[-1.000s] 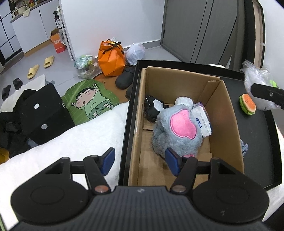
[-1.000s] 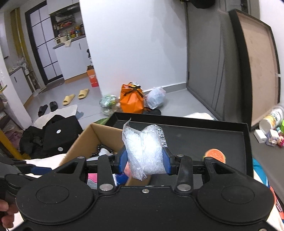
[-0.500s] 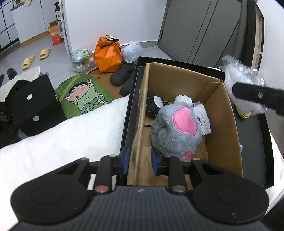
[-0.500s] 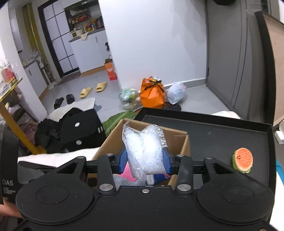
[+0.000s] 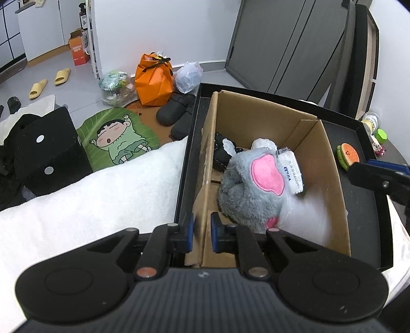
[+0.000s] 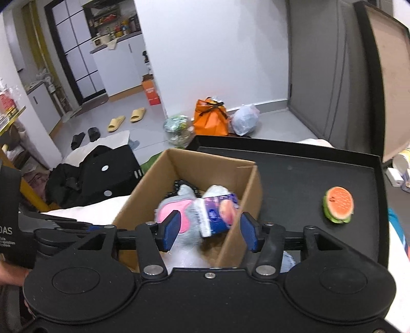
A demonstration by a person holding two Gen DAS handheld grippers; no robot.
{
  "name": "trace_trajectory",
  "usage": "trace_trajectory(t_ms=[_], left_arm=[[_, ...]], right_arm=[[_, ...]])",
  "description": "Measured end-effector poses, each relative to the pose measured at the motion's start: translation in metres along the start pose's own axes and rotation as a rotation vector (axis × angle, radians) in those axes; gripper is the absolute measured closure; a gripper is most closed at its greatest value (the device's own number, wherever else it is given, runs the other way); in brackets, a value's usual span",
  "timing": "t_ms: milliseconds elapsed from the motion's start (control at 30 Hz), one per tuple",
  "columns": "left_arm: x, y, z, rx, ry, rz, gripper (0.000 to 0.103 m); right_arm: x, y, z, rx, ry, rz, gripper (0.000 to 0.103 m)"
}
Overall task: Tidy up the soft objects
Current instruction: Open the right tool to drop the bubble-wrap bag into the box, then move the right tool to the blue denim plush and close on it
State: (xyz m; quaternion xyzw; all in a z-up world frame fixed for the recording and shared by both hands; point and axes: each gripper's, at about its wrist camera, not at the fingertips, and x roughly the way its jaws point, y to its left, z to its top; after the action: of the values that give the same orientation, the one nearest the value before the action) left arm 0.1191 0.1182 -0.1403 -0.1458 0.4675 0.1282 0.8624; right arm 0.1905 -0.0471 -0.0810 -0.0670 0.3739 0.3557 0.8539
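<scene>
Left wrist: grey-pink plush (image 5: 252, 192), possibly blurred bag (image 5: 307, 212)

A lived-in home. Grey floor holds yellow foam slippers (image 5: 48, 82), black padded slippers (image 5: 176, 116), a tied orange fabric bag (image 5: 153, 80) and a green cartoon-character floor mat (image 5: 116, 137). Far left, a kitchen with white cabinets (image 6: 120, 66) and cluttered shelves (image 6: 112, 24).

Even, bright indoor light, with soft, weak shadows inside the box (image 5: 258, 120). Strong fisheye bending curves walls and door frames toward the edges of both views. A white motion-blurred smear lies low in the box beside the plush (image 5: 252, 189); elsewhere focus is sharp.
</scene>
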Motion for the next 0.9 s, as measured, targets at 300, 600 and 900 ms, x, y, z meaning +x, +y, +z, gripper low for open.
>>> trace_trajectory(t_ms=[300,600,900], left_arm=[[-0.004,-0.001,0.0,-0.003,-0.003,0.002,0.092],[-0.004,-0.003,-0.001,0.012,0.001,0.02,0.094],[-0.006,-0.009,0.003,0.033,0.015,0.041,0.093]], right_arm=[[-0.011,-0.018,-0.013,0.014,0.023,-0.025,0.051],[-0.011,-0.04,-0.031,0.046,0.034,-0.054,0.049],[-0.001,-0.049,-0.045,0.073,0.055,-0.065,0.036]])
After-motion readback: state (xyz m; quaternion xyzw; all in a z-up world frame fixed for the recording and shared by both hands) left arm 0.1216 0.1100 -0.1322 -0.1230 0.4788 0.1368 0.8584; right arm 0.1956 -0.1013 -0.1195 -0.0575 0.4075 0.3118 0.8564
